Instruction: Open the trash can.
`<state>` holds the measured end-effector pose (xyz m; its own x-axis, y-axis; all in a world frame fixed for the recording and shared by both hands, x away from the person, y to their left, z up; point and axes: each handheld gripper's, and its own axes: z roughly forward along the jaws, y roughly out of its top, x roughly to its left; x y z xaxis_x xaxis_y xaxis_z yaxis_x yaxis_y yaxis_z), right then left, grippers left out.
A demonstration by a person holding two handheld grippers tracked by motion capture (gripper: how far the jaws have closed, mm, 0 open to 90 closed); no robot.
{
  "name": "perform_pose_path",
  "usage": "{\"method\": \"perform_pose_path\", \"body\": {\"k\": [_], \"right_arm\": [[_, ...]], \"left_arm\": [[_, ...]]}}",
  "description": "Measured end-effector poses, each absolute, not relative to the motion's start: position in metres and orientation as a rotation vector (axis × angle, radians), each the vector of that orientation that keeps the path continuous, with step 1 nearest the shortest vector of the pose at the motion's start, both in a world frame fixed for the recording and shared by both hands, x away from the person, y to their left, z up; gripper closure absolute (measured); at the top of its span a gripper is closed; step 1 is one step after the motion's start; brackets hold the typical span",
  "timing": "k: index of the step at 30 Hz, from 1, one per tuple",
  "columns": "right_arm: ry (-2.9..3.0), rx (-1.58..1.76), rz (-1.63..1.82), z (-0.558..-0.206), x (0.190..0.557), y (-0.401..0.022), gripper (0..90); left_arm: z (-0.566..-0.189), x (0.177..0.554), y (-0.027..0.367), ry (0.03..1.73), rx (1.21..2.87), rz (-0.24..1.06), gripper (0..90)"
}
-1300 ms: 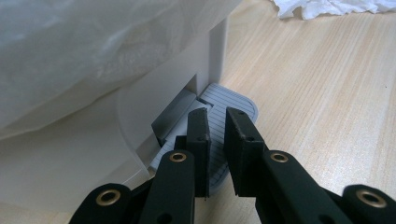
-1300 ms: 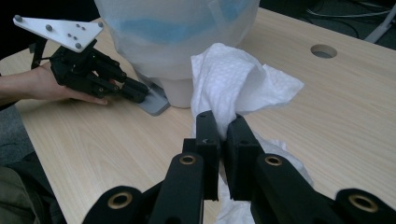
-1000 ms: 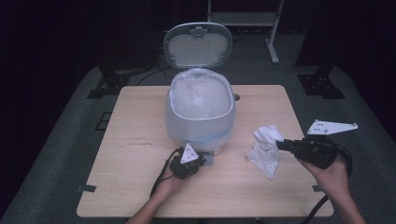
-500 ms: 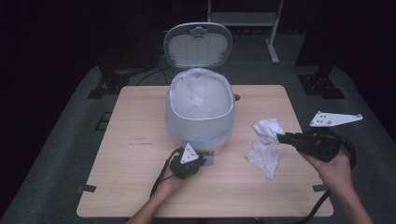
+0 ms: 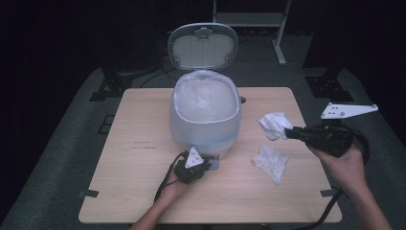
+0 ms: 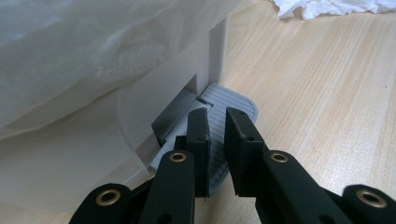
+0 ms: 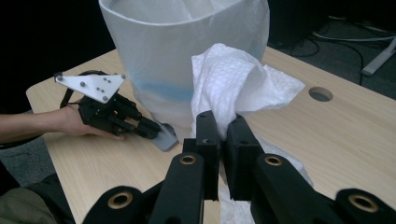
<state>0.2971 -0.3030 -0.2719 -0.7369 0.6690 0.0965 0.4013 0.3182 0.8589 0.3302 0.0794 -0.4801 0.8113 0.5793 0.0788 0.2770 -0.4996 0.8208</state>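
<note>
My left fingers, pressed together, held down the bin's pedal so my right fingers, pinching a crumpled tissue, could drop it inside.

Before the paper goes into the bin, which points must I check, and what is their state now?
1. Lid stands open: ok.
2. Left tool presses on the pedal: ok.
3. Right tool grips the crumpled tissue: ok.
4. Tissue is lifted off the table: ok.
5. Bag liner is open at the bin mouth: ok.
6. Second tissue lies on the table, not yet binned: not ok.
</note>
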Motion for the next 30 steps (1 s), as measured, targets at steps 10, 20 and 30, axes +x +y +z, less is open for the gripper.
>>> {"method": "perform_pose_path", "body": {"k": [10,20,30], "right_arm": [[2.318,0.935,1.394,-0.253,0.301,-0.295,84.7],[2.302,0.904,1.437,-0.221,0.309,-0.291,84.6],[2.315,0.881,1.441,-0.202,0.32,-0.281,84.6]], "left_arm": [[-0.48,0.33,0.08,0.628,2.12,0.437,80.2],[-0.48,0.33,0.08,0.628,2.119,0.438,80.1],[-0.48,0.331,0.08,0.63,2.119,0.435,80.1]]}}
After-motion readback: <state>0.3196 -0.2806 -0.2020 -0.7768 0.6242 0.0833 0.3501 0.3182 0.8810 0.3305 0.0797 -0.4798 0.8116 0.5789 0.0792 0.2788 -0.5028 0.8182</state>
